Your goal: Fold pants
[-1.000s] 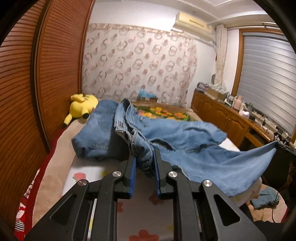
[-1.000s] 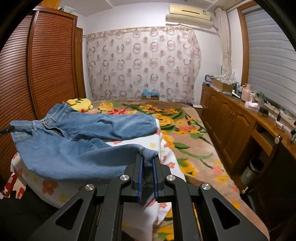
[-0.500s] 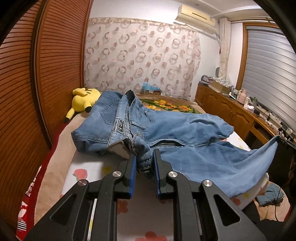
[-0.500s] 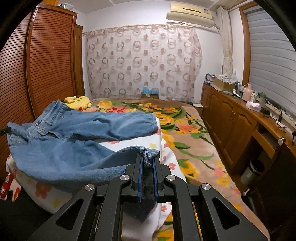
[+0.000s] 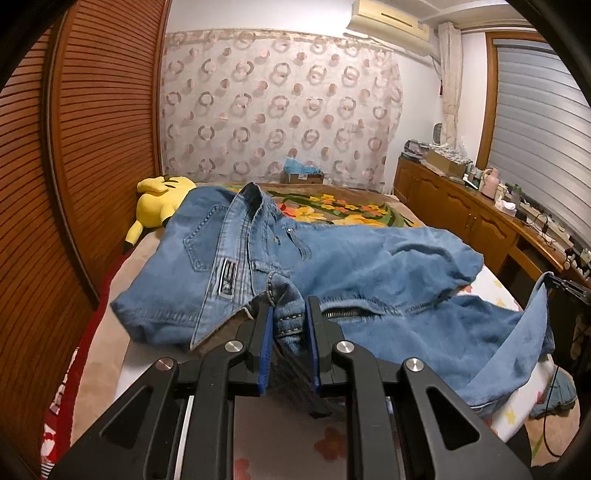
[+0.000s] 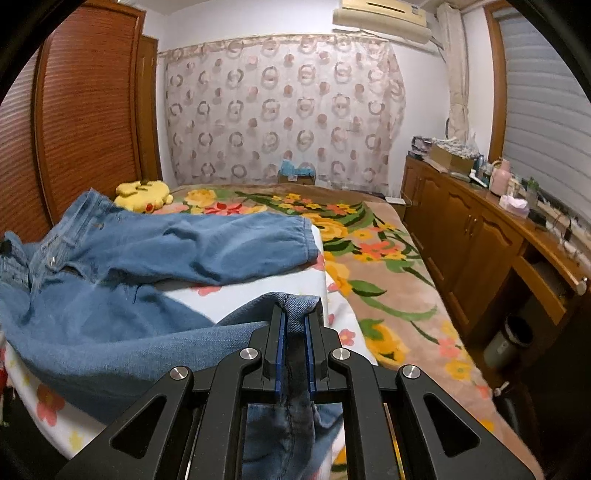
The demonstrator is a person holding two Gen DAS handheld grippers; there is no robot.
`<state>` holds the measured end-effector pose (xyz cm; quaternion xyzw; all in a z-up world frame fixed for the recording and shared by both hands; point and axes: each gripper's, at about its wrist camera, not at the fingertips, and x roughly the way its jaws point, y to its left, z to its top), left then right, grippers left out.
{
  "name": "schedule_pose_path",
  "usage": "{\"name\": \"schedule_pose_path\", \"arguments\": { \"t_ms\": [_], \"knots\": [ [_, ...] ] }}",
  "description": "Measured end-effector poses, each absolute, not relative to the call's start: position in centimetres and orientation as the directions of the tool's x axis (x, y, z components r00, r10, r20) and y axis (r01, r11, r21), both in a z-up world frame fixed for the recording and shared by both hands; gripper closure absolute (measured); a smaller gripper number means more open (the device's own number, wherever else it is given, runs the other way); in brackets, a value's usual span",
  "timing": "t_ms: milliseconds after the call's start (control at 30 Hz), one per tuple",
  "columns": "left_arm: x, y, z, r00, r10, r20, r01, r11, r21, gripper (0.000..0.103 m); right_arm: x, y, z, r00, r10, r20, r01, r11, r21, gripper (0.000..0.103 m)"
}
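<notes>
On the bed, the jeans lie spread; left gripper pinches the waistband, right gripper clamps a leg hem. Uneven pulling could bunch the denim.

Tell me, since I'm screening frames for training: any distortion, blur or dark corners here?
Left wrist view: fisheye bends the brown slatted wardrobe; black vignette fills the corners; the blue denim jeans look sharp. Right wrist view: same curvature and vignette; the white air conditioner is slightly washed out; no motion blur.
</notes>
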<state>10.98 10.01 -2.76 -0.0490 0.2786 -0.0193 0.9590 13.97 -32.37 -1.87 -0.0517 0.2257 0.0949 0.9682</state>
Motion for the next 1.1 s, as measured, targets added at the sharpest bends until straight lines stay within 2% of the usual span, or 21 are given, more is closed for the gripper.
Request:
{"name": "schedule_pose_path", "arguments": {
  "t_ms": [367,700,1100],
  "knots": [
    [16.1,9.8,-0.4,0.846,-0.065,-0.529,0.009,0.994,-0.108,0.086,18.2,-32.8,1.5,0.898,0.161,-0.409,-0.196,0.980,-0.044,0.094],
    [19.9,10.1,-1.7,0.813,-0.050,-0.581,-0.010,0.995,-0.100,0.086,22.4,-31.8,-1.0,0.872,0.164,-0.461,-0.203,0.978,-0.037,0.094],
    [24.4,10.4,0.3,0.834,-0.043,-0.550,-0.006,0.996,-0.087,0.087,25.9,-31.1,3.1,0.915,0.154,-0.374,-0.193,0.979,-0.070,0.094]
  ]
}}
